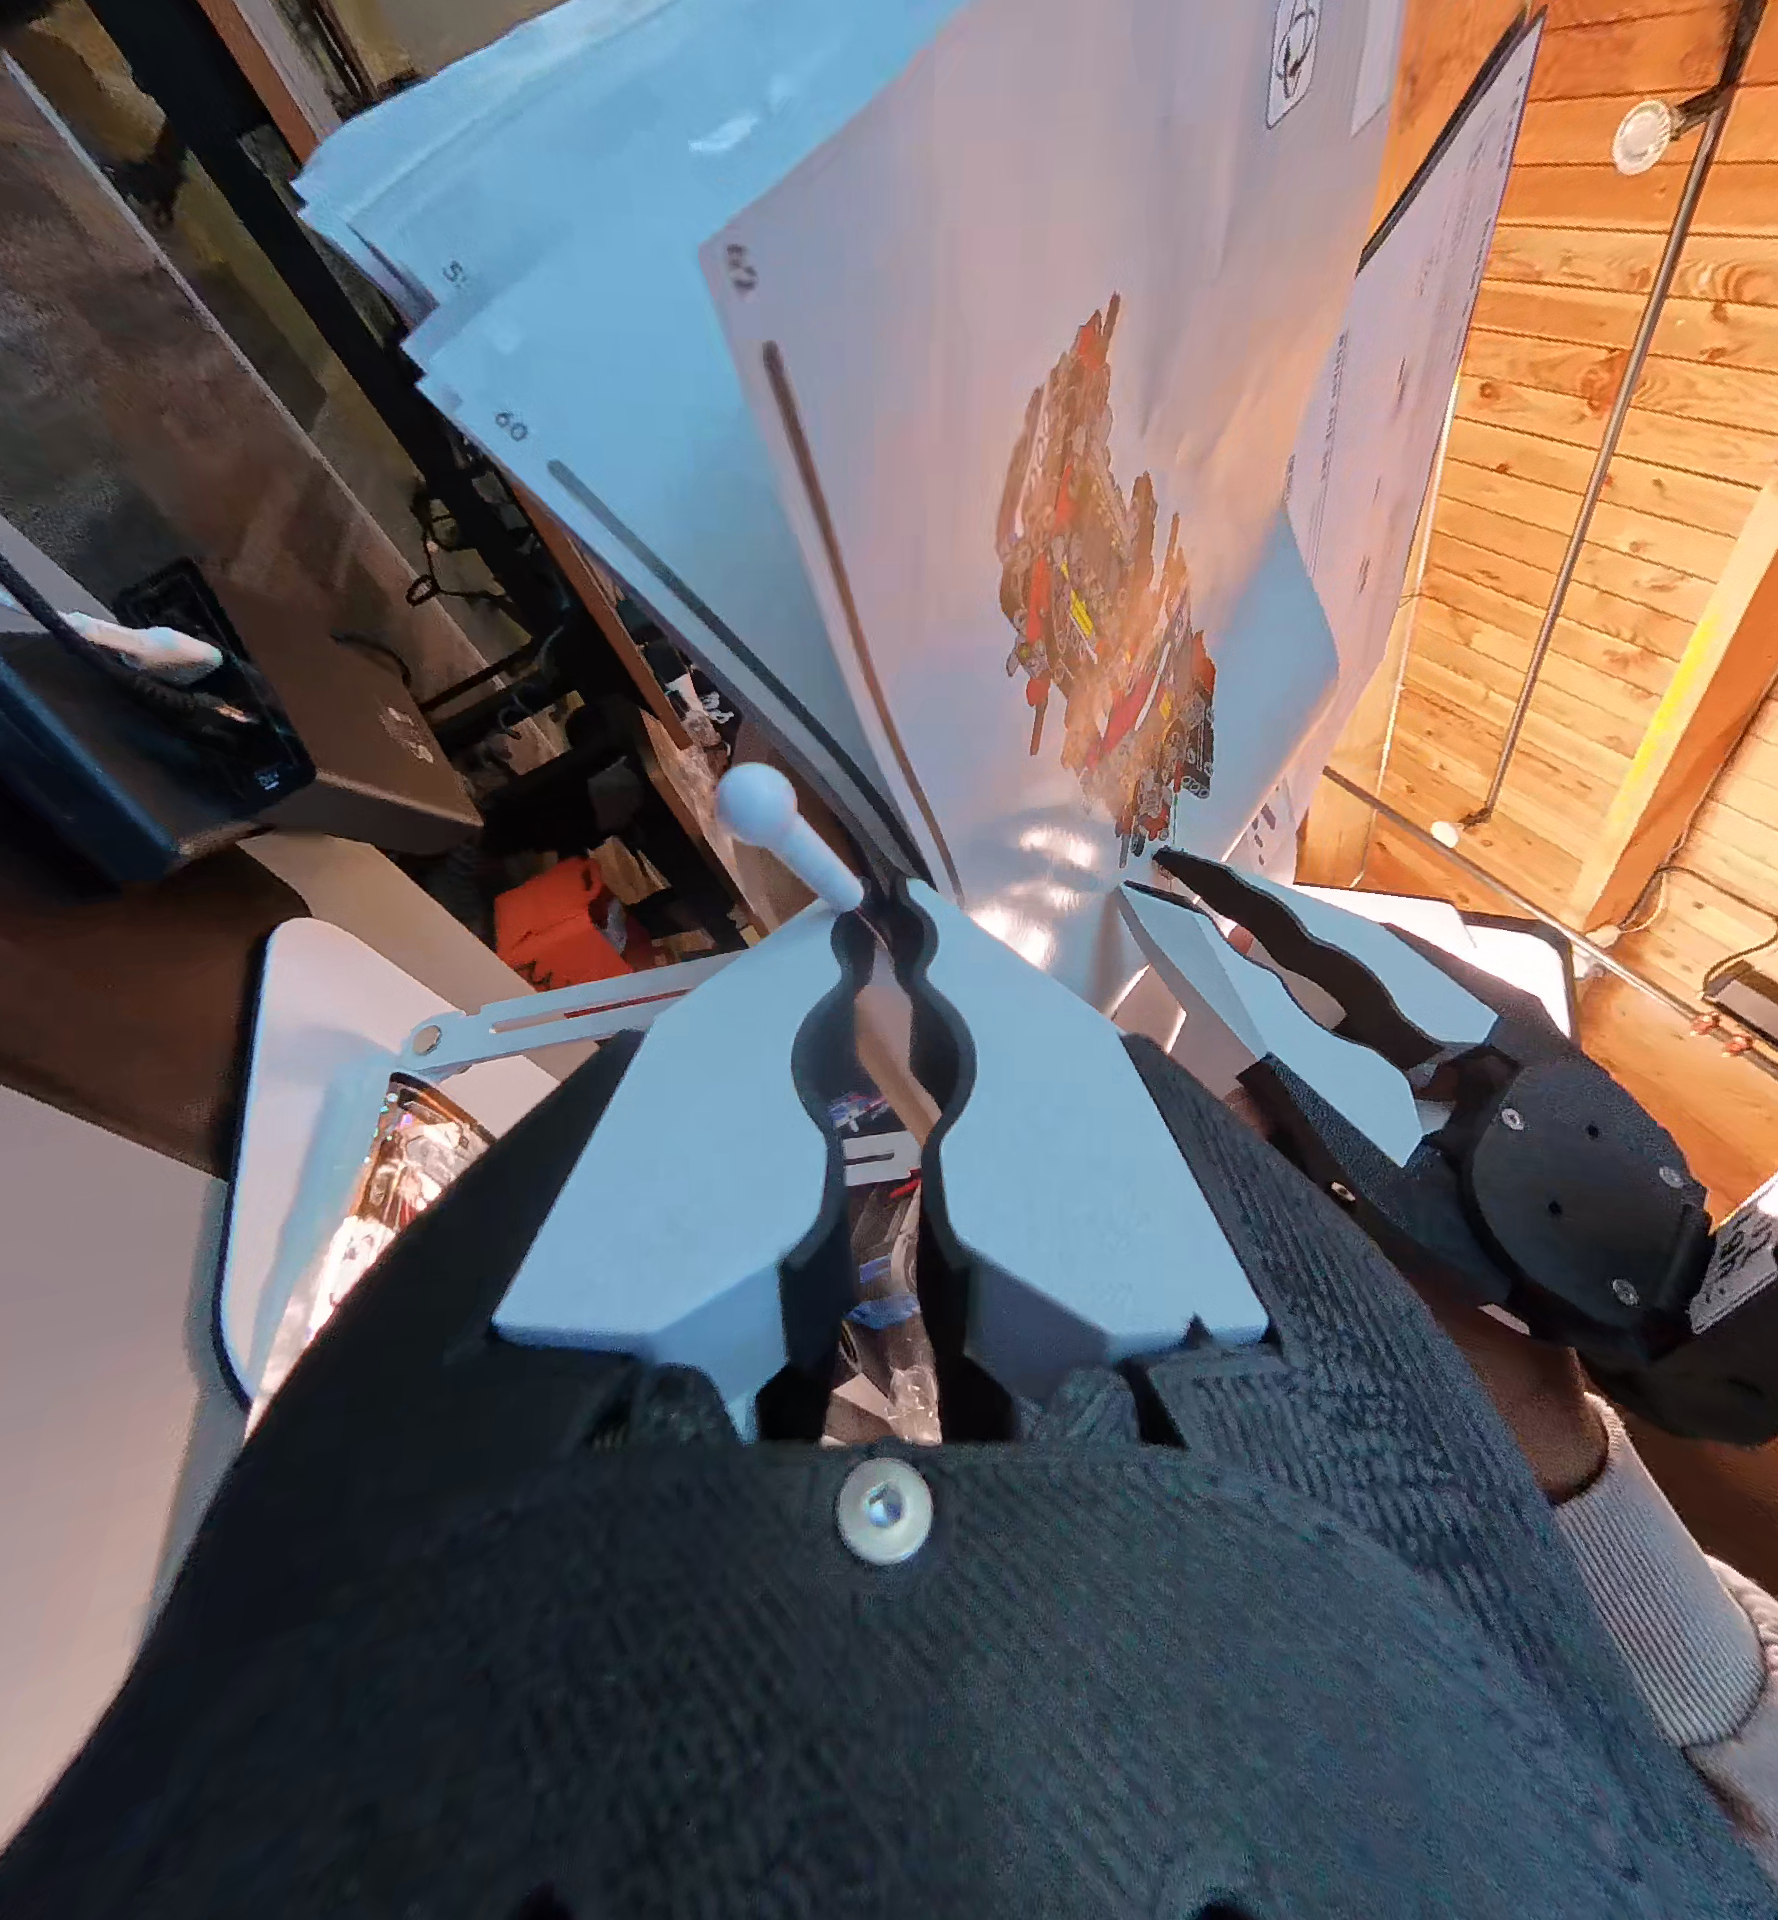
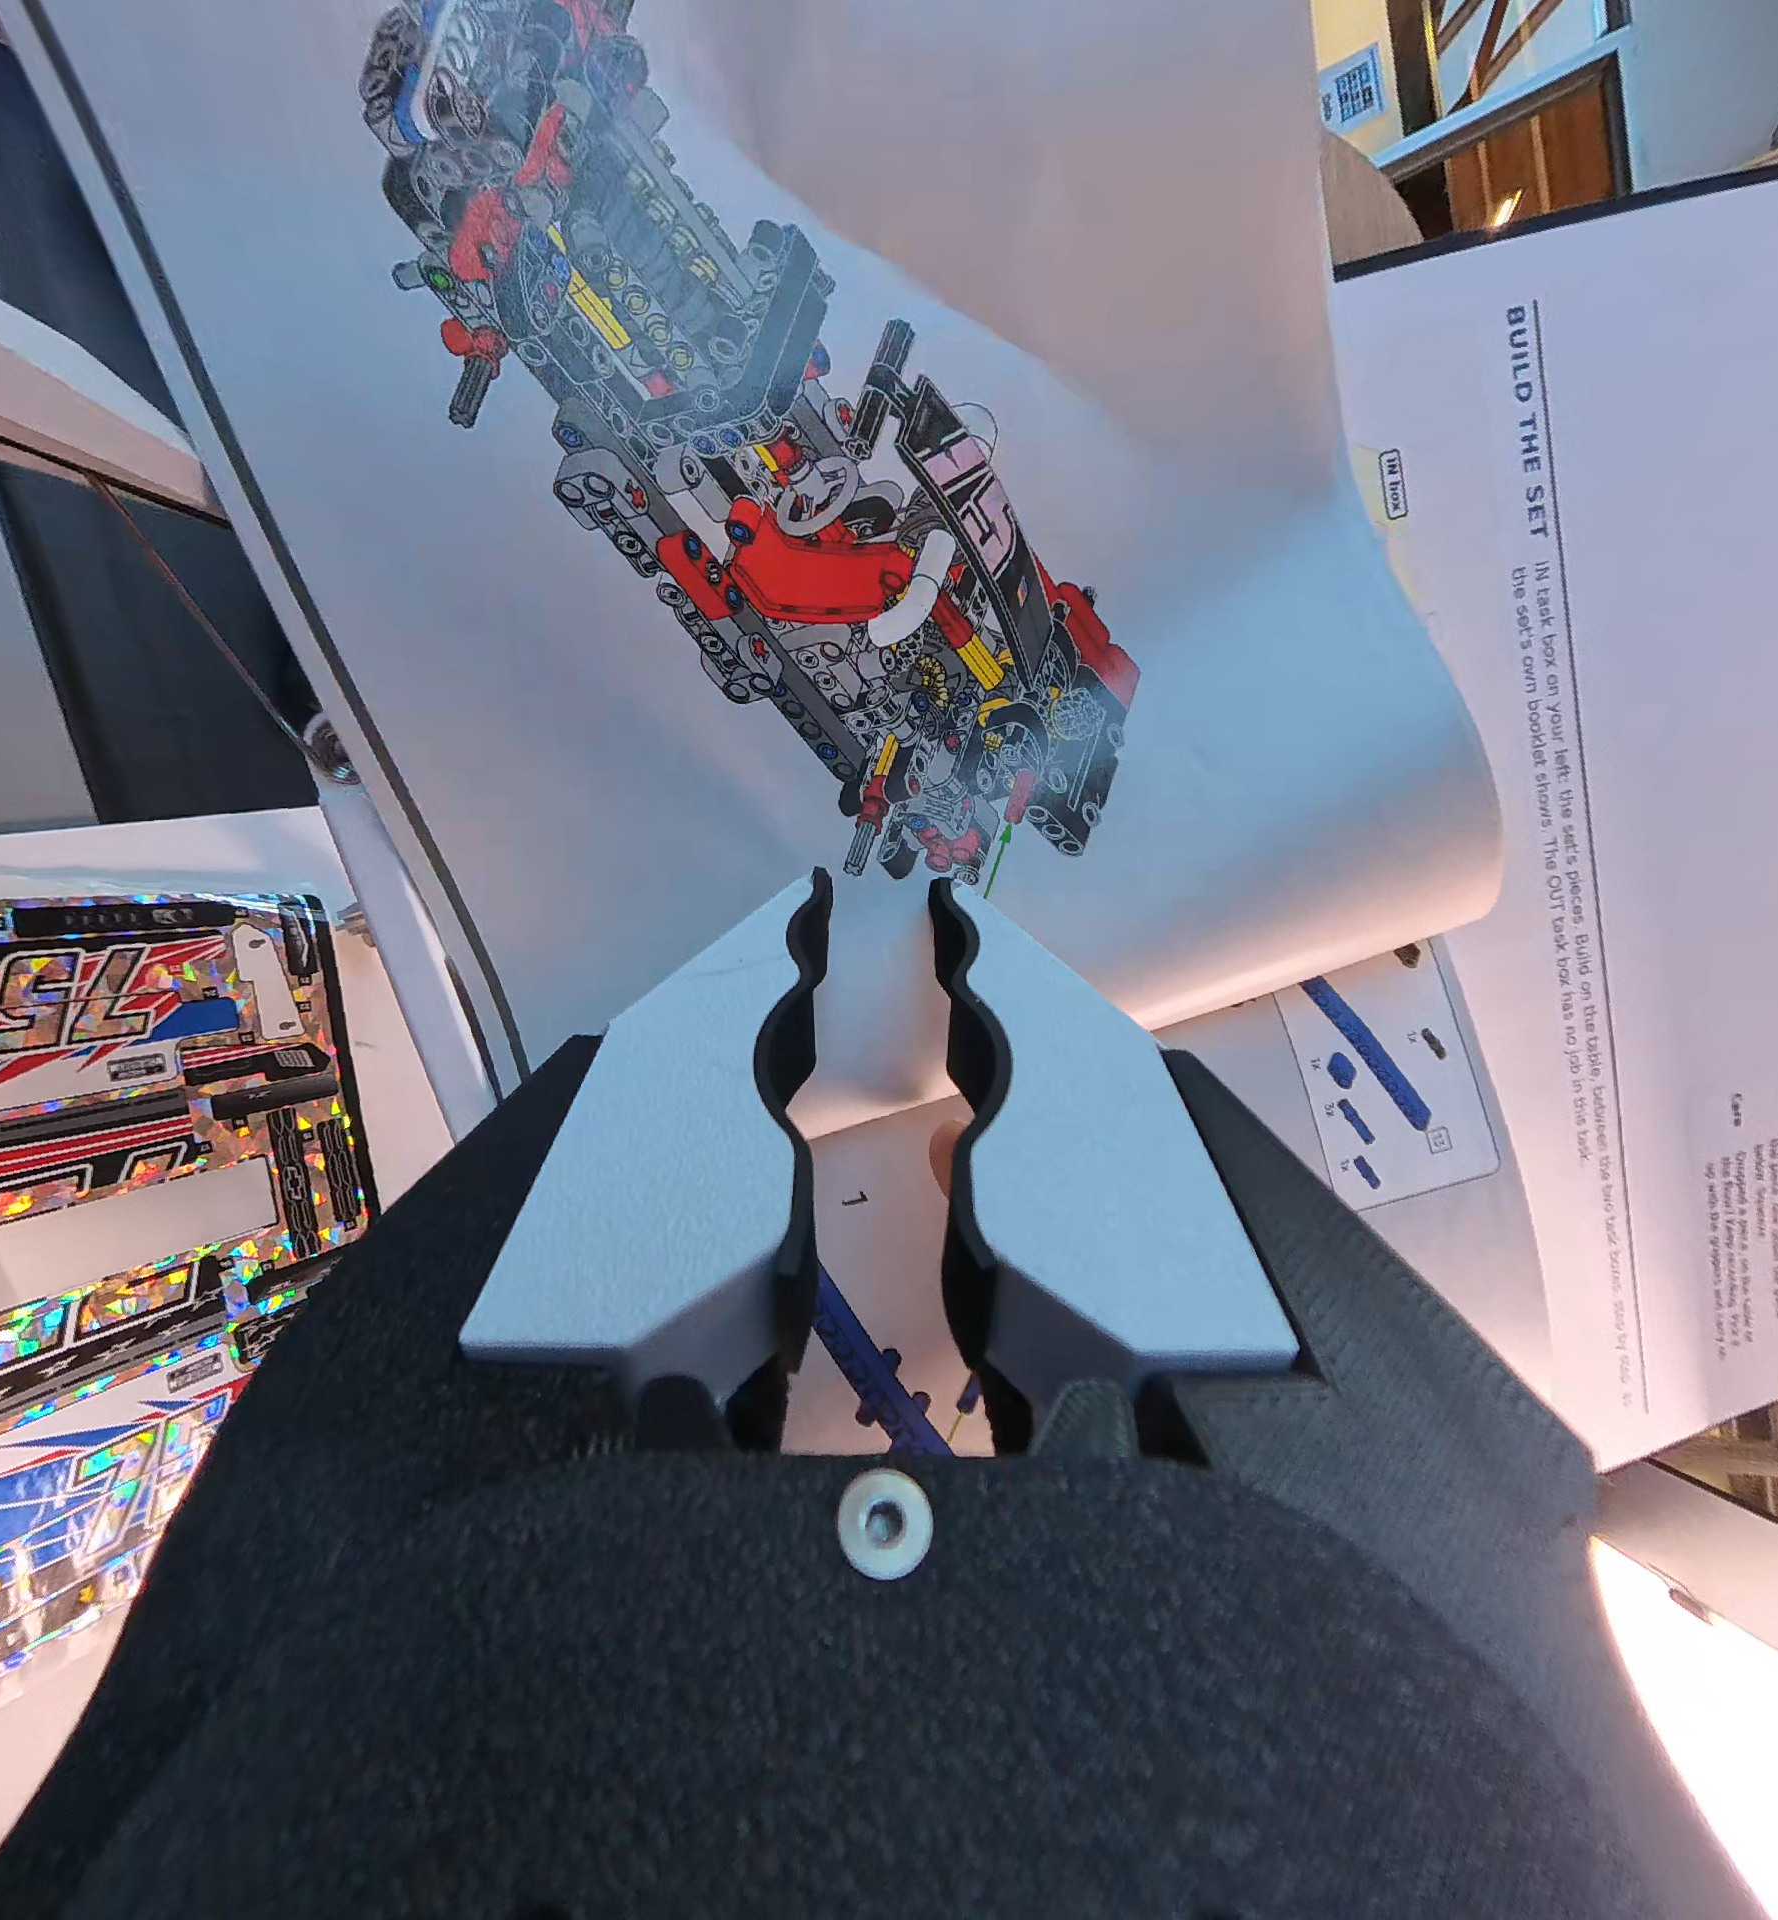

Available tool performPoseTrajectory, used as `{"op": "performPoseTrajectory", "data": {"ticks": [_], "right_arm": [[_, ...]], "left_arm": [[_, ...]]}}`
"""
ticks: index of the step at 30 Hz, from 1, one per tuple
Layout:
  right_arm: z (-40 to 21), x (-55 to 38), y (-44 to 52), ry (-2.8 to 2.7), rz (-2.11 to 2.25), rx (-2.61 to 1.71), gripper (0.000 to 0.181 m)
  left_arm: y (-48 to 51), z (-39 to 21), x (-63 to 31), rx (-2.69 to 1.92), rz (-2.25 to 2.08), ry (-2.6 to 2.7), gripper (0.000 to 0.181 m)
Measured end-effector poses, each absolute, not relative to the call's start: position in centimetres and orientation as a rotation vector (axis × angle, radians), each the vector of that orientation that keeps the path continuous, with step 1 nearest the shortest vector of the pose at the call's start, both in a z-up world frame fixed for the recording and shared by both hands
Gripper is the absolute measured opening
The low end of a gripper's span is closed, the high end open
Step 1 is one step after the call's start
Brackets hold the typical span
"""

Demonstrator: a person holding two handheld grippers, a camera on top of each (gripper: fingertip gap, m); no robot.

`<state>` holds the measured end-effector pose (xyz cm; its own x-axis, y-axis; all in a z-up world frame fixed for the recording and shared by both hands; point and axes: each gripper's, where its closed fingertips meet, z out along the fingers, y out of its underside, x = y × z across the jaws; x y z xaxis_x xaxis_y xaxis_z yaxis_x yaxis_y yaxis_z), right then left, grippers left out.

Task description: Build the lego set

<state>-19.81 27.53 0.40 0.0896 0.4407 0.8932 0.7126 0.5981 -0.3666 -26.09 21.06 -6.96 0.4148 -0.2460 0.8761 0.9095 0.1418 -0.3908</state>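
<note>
While the instruction booklet [image 1: 968, 499] fans upright, the left gripper [image 1: 890, 914] pinches its pages, jaws nearly closed. Right gripper [image 2: 874, 894] jaws slightly parted around one curled page [image 2: 968, 727].

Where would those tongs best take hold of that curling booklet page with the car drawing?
Probably at the lifted page's bare lower edge, near the right tongs. Come from below, one finger on each face; it stands bowed off the booklet, leaving both sides reachable.
</note>
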Motion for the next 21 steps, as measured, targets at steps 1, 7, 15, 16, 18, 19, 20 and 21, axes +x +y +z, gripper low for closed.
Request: {"op": "performPoseTrajectory", "data": {"ticks": [1,7,15,16,18,19,20,21], "right_arm": [[0.4,-19.9,27.5,-1.545,-0.264,-1.007,0.017],[0.2,-20.7,27.7,-1.542,-0.274,-1.02,0.016],[0.1,-20.9,27.8,-1.555,-0.295,-1.039,0.017],[0.2,-21.0,27.8,-1.553,-0.296,-1.035,0.017],[0.2,-21.1,27.9,-1.544,-0.293,-1.038,0.016],[0.2,-21.2,27.9,-1.54,-0.295,-1.038,0.015],[0.3,-21.3,27.9,-1.537,-0.302,-1.036,0.015],[0.3,-21.3,27.9,-1.536,-0.311,-1.031,0.014]], "left_arm": [[21.1,-7.1,-26.0,-1.122,-0.965,-0.758,0.001],[20.6,-7.7,-25.4,-1.059,-1.012,-0.775,0.002],[21.6,-4.9,-25.9,-1.275,-0.686,-0.534,0.0],[21.7,-4.8,-25.8,-1.318,-0.656,-0.494,0.0],[21.7,-4.8,-25.7,-1.384,-0.598,-0.416,0.0],[21.5,-5.1,-25.6,-1.392,-0.602,-0.411,0.001],[21.3,-5.5,-25.7,-1.381,-0.65,-0.445,0.001],[21.2,-6.0,-25.7,-1.36,-0.701,-0.489,0.002]]}}
